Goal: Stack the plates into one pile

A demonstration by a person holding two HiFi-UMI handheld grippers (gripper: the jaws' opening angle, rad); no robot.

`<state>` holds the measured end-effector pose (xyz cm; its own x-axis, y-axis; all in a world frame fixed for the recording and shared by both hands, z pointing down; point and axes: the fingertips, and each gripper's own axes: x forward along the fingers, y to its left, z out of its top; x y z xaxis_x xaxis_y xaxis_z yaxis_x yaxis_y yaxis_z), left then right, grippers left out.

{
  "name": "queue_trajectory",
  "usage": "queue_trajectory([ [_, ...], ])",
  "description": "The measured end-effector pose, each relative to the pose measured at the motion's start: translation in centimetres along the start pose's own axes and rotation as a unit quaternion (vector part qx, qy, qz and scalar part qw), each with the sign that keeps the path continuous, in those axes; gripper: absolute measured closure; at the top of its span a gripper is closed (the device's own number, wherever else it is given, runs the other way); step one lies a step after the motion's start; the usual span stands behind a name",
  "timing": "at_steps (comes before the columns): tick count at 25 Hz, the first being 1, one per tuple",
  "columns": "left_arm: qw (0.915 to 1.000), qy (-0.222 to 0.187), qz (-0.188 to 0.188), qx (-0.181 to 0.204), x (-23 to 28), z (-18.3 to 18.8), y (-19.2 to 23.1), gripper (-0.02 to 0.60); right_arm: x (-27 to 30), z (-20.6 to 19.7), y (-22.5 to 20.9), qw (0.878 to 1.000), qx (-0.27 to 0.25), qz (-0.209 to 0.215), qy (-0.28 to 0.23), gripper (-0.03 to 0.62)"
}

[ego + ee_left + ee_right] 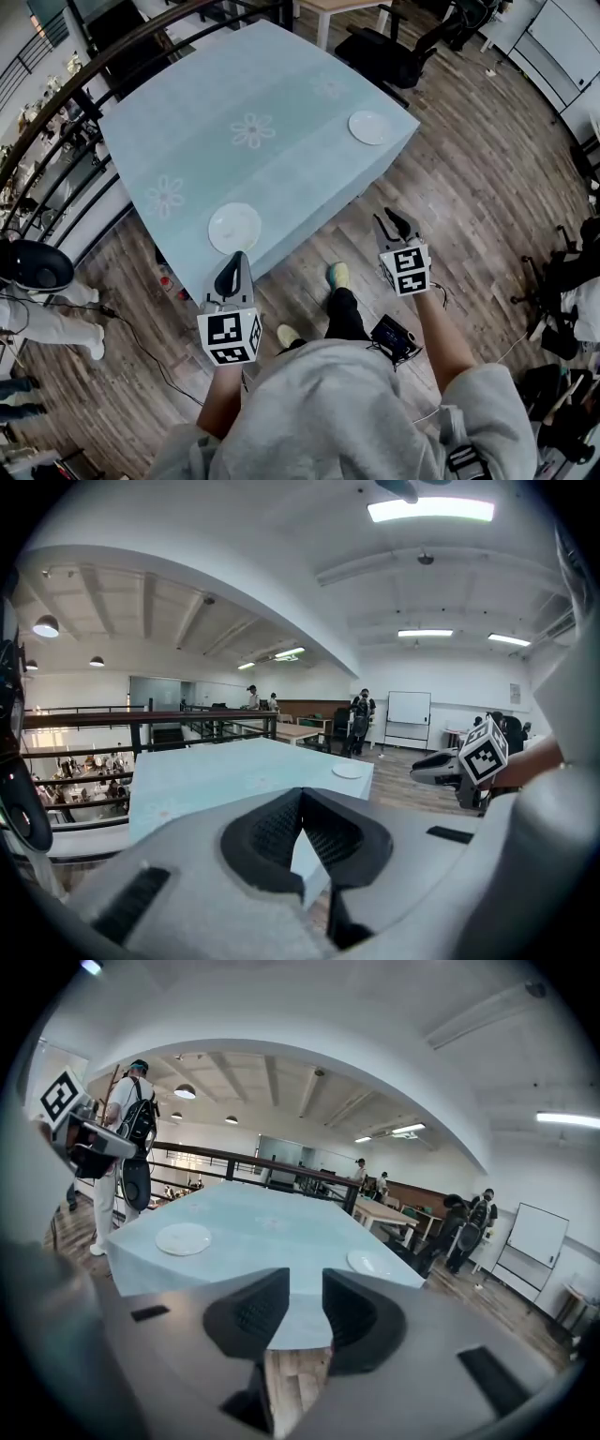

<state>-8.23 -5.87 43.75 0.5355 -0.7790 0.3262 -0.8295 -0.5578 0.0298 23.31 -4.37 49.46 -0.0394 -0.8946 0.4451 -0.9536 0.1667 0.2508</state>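
So both claws hang just short of the table (267, 80), out over the wood floor (487, 187). The left gripper (236, 262) has its jaw tips pinched together on nothing, with one plate (234, 228) right ahead of it at the table edge. The right gripper (386, 217) is partway spread and empty too, and the other plate (367, 127) is well ahead of it near the corner.
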Motion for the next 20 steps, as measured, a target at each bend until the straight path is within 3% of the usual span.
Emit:
queue_trajectory([
  [6, 1.0000, 0.003, -0.005, 0.007, 4.8, 1.6, -3.8, 0.565, 2.4, -0.6, -4.9, 1.000, -0.014, 0.008, 0.004, 0.474],
  [20, 0.9983, 0.020, 0.054, 0.007, 15.1, 5.2, -6.7, 0.565, 12.1, 0.4, -14.3, 0.994, -0.099, 0.050, 0.002, 0.474],
])
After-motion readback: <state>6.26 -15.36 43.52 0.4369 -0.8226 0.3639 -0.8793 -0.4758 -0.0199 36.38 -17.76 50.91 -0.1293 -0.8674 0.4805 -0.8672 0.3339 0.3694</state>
